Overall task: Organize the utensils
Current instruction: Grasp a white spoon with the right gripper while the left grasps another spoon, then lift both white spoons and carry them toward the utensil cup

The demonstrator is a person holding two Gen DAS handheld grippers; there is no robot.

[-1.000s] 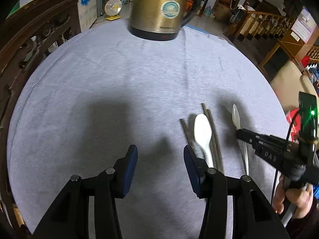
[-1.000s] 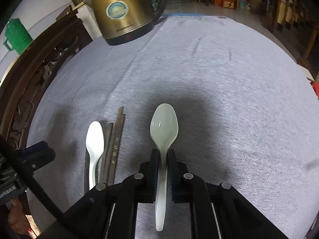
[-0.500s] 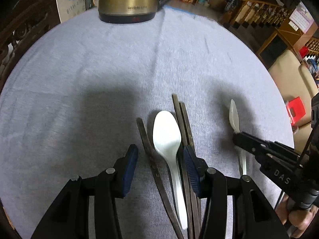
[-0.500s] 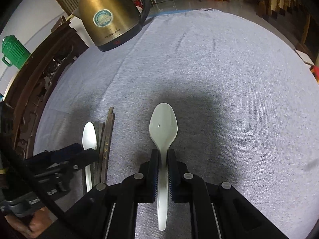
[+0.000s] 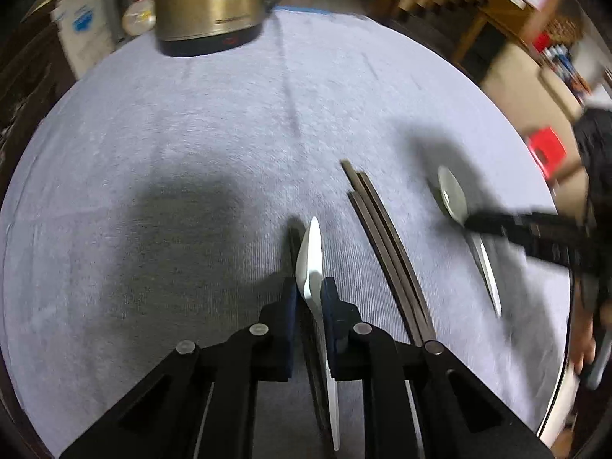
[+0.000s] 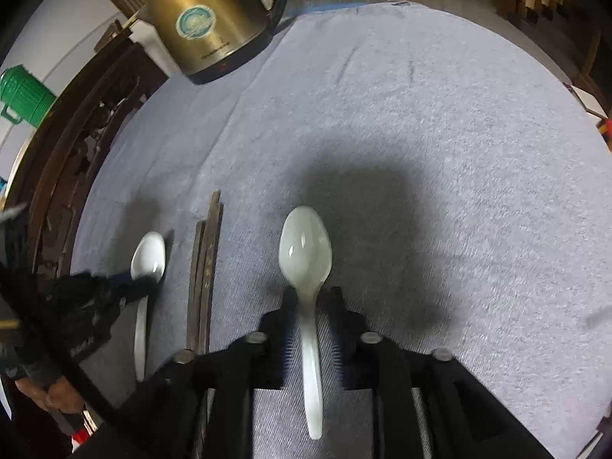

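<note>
The left gripper (image 5: 310,298) was clamped on the handle of a white plastic spoon (image 5: 310,252), tipped on its edge with the bowl pointing toward twelve o'clock. At its two o'clock lay dark chopsticks (image 5: 382,244), flat and close together on the grey tablecloth (image 5: 191,134). The right gripper (image 6: 311,306) stood with its fingers parted on either side of a pale translucent spoon (image 6: 306,252) lying bowl-up on the cloth. A brass-coloured electric kettle (image 6: 202,23), lid shut, stood at the table's far edge, around eleven o'clock.
</note>
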